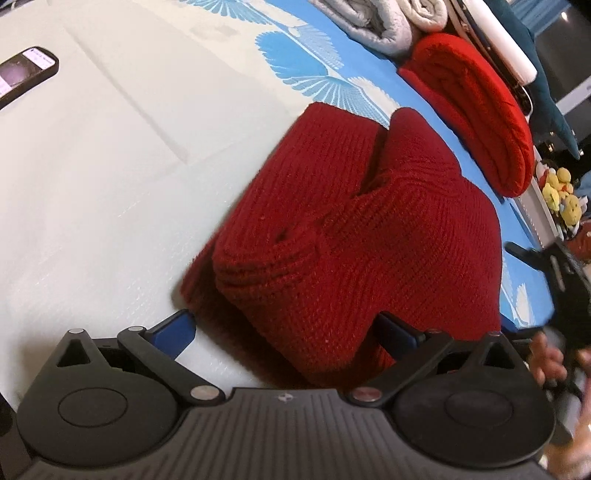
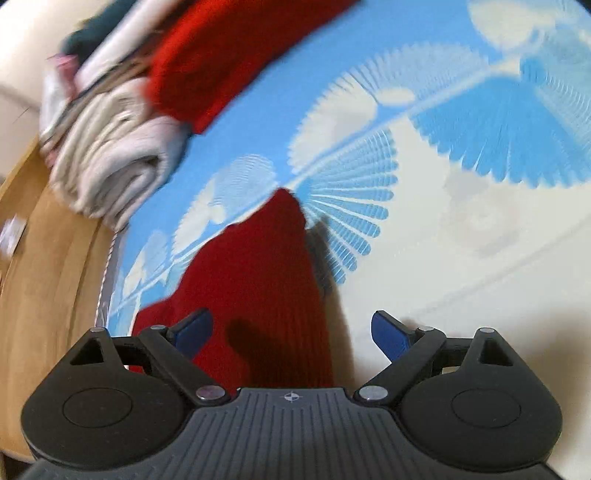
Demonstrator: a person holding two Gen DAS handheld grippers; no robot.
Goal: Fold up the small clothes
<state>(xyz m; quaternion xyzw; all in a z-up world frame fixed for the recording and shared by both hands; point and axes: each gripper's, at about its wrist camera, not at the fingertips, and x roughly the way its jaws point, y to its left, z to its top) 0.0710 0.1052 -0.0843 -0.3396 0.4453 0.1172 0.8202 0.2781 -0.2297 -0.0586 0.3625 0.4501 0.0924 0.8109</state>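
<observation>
Surface: a bed with a cream cover printed with blue fan-shaped leaves along one side.
Task item: dark red knitted garment, lying bunched on the bed where the cream area meets the blue print; folds and a ribbed edge face the left wrist camera.
Left hand-held gripper: released, jaws spread wide; the garment's near corner lies between the blue pads, and one pad sits on bare cover clear of the knit. The other pad is close against the knit; contact cannot be judged.
Right hand-held gripper: released, jaws wide apart, tilted downward over the garment; the left pad is over the red knit, the right pad over cream cover. No pad presses on cloth.
Right view quality: heavily blurred.
Stack at bed edge: a folded bright red item beside rolled grey-white cloths, well apart from the garment.
Phone: lying on the cream cover, screen lit, far from the garment.
Other: yellow plush toys beyond the bed; fingers of a hand at the frame edge, blurred.
</observation>
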